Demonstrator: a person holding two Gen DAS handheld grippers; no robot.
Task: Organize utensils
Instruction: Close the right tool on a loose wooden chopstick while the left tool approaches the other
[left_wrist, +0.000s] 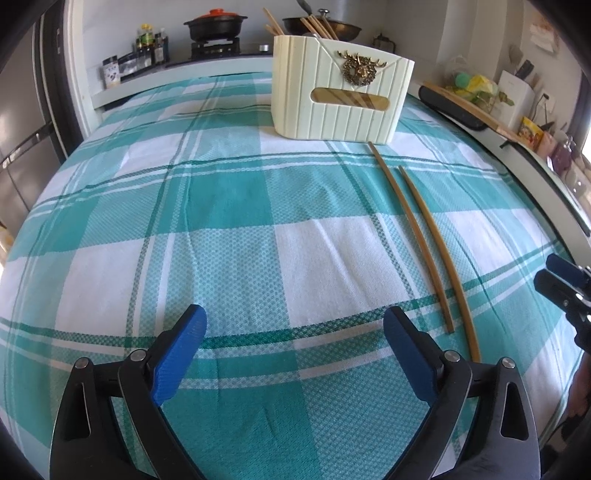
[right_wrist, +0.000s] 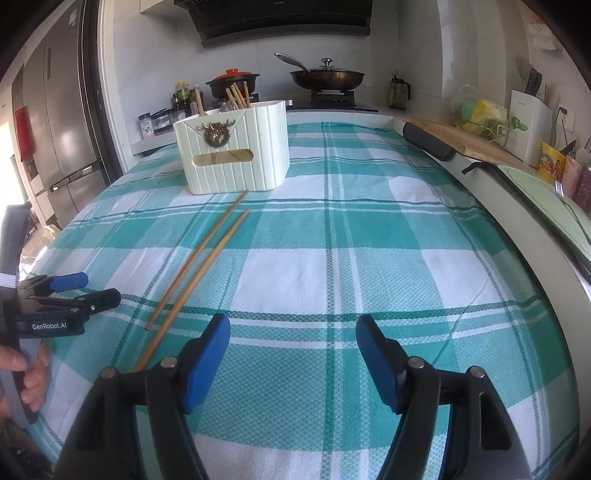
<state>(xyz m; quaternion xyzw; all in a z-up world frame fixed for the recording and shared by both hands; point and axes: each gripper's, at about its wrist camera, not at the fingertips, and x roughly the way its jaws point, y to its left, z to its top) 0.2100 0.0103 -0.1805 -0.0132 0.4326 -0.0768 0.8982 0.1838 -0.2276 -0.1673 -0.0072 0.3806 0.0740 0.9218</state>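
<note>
two chopsticks lie loose at right of frame, just short of the cream holder at upper centre. left gripper and right gripper both gape, empty. next: pinch one stick.

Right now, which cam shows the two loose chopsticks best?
Left wrist: both chopsticks lie fully visible, tip to tip, before the holder. Right wrist shows them too, but one near end slips behind a finger.
</note>
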